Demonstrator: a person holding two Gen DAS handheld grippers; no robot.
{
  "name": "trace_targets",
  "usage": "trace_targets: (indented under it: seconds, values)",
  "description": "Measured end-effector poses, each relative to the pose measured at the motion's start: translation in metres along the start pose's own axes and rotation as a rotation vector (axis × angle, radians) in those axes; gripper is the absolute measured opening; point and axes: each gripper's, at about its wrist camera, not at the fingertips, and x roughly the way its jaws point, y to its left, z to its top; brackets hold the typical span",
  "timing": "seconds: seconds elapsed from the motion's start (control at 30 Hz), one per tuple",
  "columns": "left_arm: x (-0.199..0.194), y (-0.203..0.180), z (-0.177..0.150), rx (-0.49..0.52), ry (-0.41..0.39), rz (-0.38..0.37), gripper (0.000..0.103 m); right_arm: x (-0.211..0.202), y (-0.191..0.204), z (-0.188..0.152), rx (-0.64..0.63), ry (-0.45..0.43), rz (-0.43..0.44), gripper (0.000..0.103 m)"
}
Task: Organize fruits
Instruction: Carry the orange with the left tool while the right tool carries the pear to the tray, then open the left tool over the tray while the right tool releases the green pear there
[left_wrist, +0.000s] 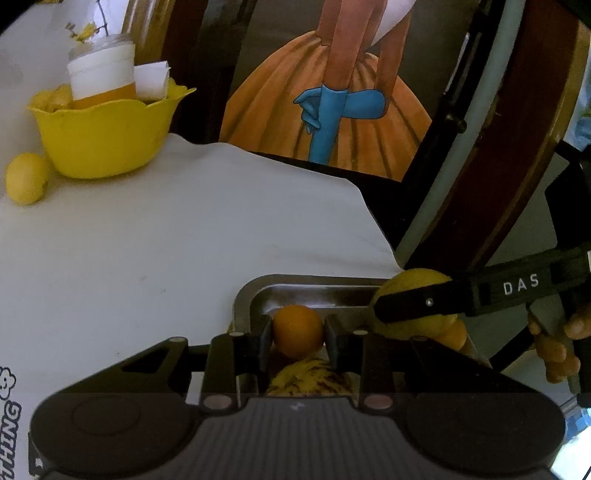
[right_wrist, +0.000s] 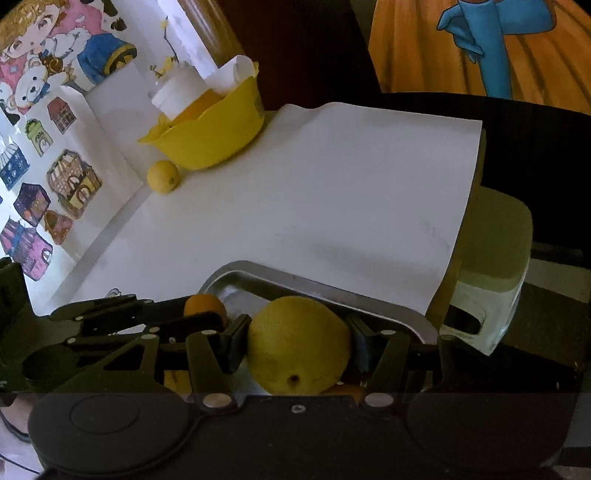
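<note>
At the tabletop's far left edge a loose lemon (left_wrist: 26, 183) lies just beside the yellow bowl (left_wrist: 107, 142), which already holds a white-lidded jar (left_wrist: 101, 72) and folded paper, so room for fruit there looks scant. Nearer, at the front edge, sits the metal tray (left_wrist: 295, 291). The left gripper (left_wrist: 297, 341) is clamped on a small orange (left_wrist: 297, 330) over the tray, above a spotted banana (left_wrist: 310, 376). Just to its right, the right gripper (right_wrist: 297, 345) is clamped on a large lemon (right_wrist: 299, 345). The two grippers work close together, so they could knock each other; either round fruit could slip its pads and roll off the nearby edge.
</note>
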Motion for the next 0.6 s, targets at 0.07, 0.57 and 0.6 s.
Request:
trace_targets:
  seconds: [0.07, 0.57, 0.6]
  values:
    - [0.001, 0.001, 0.000, -0.012, 0.002, -0.001, 0.034, -0.001, -0.002, 0.000, 0.012, 0.004, 0.005, 0.057]
    - [-0.004, 0.003, -0.001, -0.057, 0.003, 0.017, 0.038, -0.016, -0.009, -0.007, 0.052, 0.008, -0.017, 0.060]
    - [-0.005, 0.003, -0.001, -0.061, 0.002, 0.018, 0.038, -0.018, -0.010, -0.008, 0.053, 0.008, -0.020, 0.060]
